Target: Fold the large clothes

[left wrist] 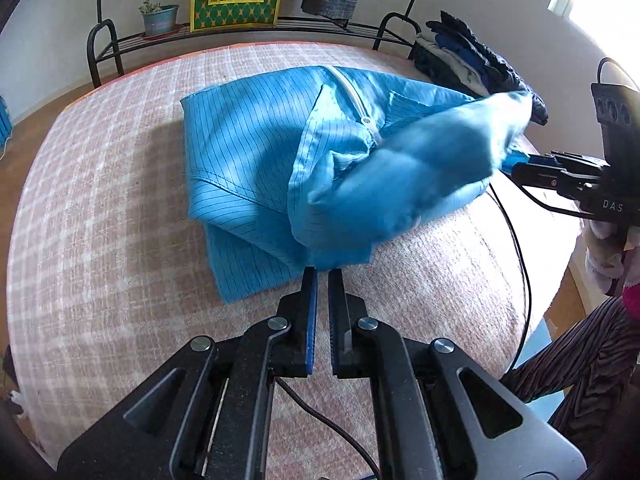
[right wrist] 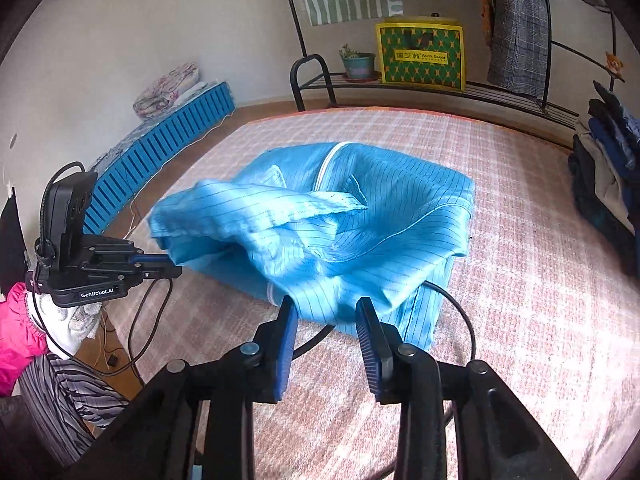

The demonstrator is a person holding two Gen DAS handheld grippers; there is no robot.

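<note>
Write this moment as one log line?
garment: blue coat half folded on bed | left fingers: shut on hem | right fingers: open

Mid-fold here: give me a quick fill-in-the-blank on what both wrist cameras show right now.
1. The garment being folded is striped and coloured ____.
2. It lies on a pink checked ____.
3. The right gripper has its jaws ____, with nothing pinched between the pads.
4. On the black rack, beside the potted plant, stands a yellow-and-green ____.

Missing words: blue; bedspread; open; bag
</note>
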